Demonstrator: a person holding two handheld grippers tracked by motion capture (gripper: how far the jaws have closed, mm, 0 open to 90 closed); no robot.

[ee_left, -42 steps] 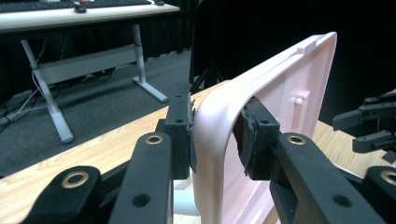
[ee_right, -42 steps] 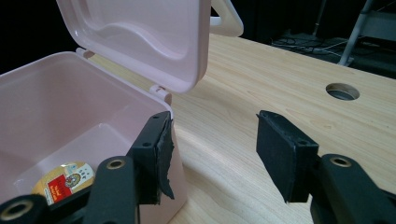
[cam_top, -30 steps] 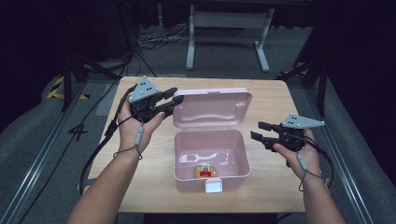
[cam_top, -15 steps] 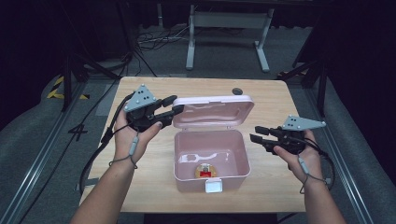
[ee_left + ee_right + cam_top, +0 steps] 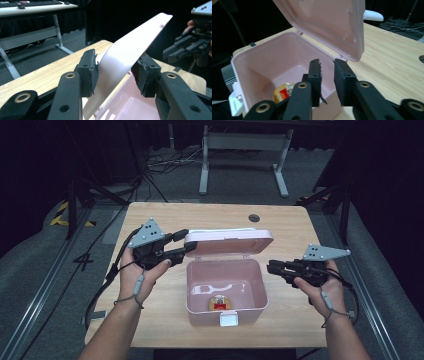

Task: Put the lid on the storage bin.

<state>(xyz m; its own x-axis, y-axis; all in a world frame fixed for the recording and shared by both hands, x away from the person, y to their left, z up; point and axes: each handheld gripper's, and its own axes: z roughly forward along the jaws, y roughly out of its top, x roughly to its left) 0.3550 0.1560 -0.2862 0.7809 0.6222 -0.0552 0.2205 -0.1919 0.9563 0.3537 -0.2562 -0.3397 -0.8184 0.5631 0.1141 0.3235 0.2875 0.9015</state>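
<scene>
My left gripper has just been opening around the pink lid of the box mid-table; its pads don't press. My right gripper has been closing, narrow and empty. I should push the lid down slowly.

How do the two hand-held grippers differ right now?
The left hand-held gripper reaches the raised lid of the pink box, the lid's edge between its jaws, which have just been opening. The right hand-held gripper hangs beside the box with nothing between its jaws, which have just been closing and stand narrowly apart. Both are black, with a grey three-cornered plate on top.
</scene>
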